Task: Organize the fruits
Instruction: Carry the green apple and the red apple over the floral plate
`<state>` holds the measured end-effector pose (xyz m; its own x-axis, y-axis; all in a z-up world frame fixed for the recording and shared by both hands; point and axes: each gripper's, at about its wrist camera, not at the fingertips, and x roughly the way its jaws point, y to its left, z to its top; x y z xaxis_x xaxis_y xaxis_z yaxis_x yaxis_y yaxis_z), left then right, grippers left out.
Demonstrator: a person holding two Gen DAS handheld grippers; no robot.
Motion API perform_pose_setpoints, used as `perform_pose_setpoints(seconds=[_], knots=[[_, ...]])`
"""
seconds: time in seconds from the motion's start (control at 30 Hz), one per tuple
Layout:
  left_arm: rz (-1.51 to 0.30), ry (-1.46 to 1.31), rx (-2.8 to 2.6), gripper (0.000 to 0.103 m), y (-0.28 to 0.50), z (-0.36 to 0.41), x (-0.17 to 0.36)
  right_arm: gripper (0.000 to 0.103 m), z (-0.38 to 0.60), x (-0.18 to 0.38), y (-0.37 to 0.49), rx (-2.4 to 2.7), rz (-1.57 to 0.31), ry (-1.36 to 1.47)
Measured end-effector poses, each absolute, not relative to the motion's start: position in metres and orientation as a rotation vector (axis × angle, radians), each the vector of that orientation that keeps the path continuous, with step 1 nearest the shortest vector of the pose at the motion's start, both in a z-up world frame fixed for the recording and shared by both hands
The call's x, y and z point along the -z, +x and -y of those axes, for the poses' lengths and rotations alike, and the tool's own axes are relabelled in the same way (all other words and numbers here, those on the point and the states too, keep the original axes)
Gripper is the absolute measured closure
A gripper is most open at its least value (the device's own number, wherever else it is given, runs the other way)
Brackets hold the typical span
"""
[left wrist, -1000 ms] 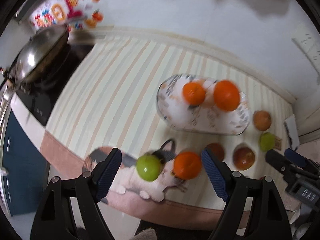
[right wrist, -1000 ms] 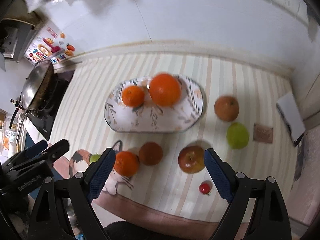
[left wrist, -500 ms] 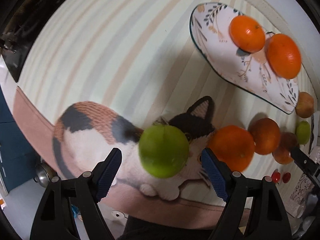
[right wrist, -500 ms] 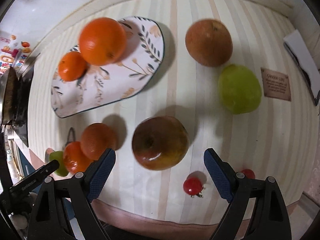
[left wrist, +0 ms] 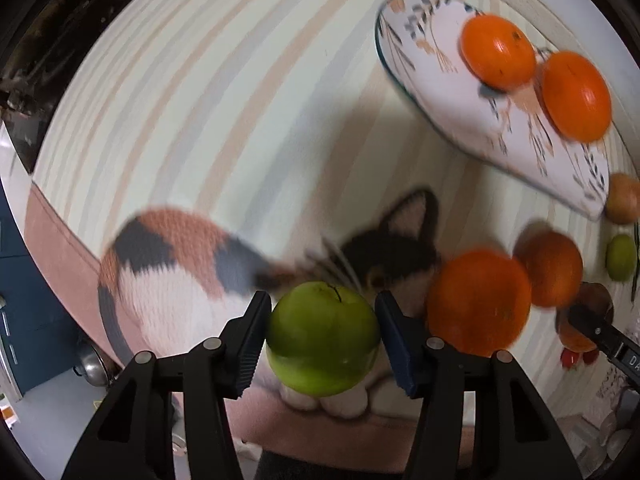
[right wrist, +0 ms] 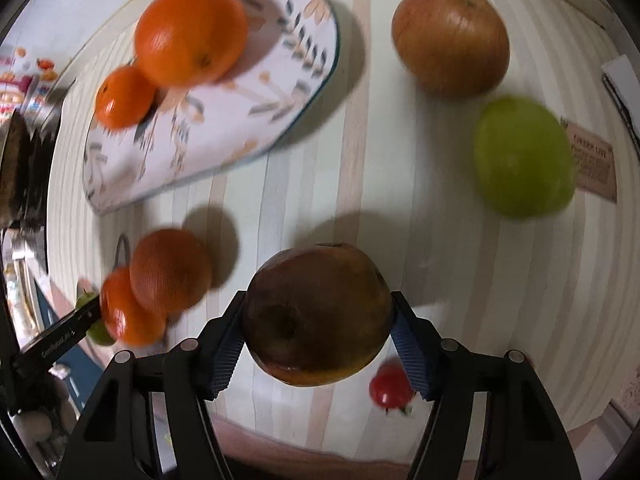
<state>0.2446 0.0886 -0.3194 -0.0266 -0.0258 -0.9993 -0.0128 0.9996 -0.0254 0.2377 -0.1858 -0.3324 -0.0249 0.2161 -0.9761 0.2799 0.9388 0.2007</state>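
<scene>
Half a second ago the left gripper [left wrist: 322, 332] stood wide apart around the small green apple [left wrist: 323, 338]; now its two blue pads press against the apple's sides, clamped on it over the cat picture [left wrist: 224, 264] printed on the striped tablecloth [left wrist: 192, 92]. The apple also looms larger and sits lower in the left wrist view than before. Just to its right lies a big orange [left wrist: 478, 300], with a duller orange [left wrist: 550, 268] behind it, both apart from the gripper. Farther back the oval floral plate [left wrist: 432, 76] carries two oranges, a smaller one [left wrist: 498, 52] and a larger one [left wrist: 576, 96], touching each other as they did earlier. On the right side, the right gripper [right wrist: 318, 332], whose fingers were spread around the dark reddish apple [right wrist: 318, 314] a moment ago, has likewise closed: both pads now touch that apple's flanks and grip it. A cherry tomato [right wrist: 390, 390] lies on the cloth just beside the right finger. Beyond, a tan apple [right wrist: 450, 38] and a large green apple [right wrist: 524, 156] rest near each other on the cloth, well apart from the gripper, unmoved but nearer in view.
</scene>
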Motion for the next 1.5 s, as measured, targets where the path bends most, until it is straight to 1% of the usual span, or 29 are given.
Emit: perform_pose_setpoints(seconds=[0.2, 0.47, 0.53, 0.63, 0.8, 0.87, 0.9, 0.93, 0.97, 1.07, 1.17, 1.3, 1.37, 1.43, 1.5], knots=[[-1.573, 0.0, 0.022, 0.051, 0.217, -0.083, 0.312, 0.032, 0.17, 0.34, 0.214, 0.013, -1.655, 0.372], [-1.58, 0.014, 0.021, 0.052, 0.215, -0.075, 0.313, 0.033, 0.181, 0.335, 0.21, 0.024, -1.632, 0.398], [-1.582, 0.007, 0.028, 0.052, 0.227, -0.073, 0.314, 0.033, 0.183, 0.332, 0.212, 0.028, -1.621, 0.393], [-1.57, -0.009, 0.044, 0.052, 0.228, -0.067, 0.299, 0.033, 0.191, 0.32, 0.216, 0.031, -1.597, 0.41], [-1.511, -0.057, 0.095, 0.053, 0.239, -0.064, 0.257, 0.033, 0.198, 0.287, 0.232, 0.013, -1.527, 0.462], [-1.493, -0.082, 0.122, 0.056, 0.249, -0.059, 0.241, 0.033, 0.198, 0.27, 0.245, -0.008, -1.491, 0.471], [-1.486, -0.093, 0.139, 0.059, 0.261, -0.055, 0.234, 0.033, 0.196, 0.263, 0.253, -0.021, -1.473, 0.471], [-1.48, -0.099, 0.154, 0.067, 0.274, -0.053, 0.227, 0.033, 0.193, 0.257, 0.262, -0.037, -1.456, 0.465], [-1.472, -0.097, 0.164, 0.068, 0.287, -0.05, 0.222, 0.033, 0.19, 0.253, 0.271, -0.048, -1.443, 0.461], [-1.455, -0.086, 0.175, 0.068, 0.318, -0.049, 0.224, 0.033, 0.171, 0.249, 0.299, -0.064, -1.416, 0.416], [-1.495, -0.103, 0.195, 0.068, 0.345, -0.051, 0.238, 0.033, 0.152, 0.262, 0.328, -0.075, -1.422, 0.381], [-1.487, -0.112, 0.185, 0.066, 0.355, -0.064, 0.232, 0.033, 0.141, 0.278, 0.342, -0.101, -1.457, 0.394], [-1.487, -0.112, 0.173, 0.058, 0.348, -0.078, 0.231, 0.033, 0.138, 0.28, 0.335, -0.121, -1.464, 0.391], [-1.508, -0.126, 0.138, 0.055, 0.338, -0.098, 0.235, 0.033, 0.134, 0.285, 0.329, -0.132, -1.478, 0.393], [-1.536, -0.149, 0.103, 0.055, 0.326, -0.121, 0.241, 0.033, 0.135, 0.288, 0.323, -0.135, -1.487, 0.403]])
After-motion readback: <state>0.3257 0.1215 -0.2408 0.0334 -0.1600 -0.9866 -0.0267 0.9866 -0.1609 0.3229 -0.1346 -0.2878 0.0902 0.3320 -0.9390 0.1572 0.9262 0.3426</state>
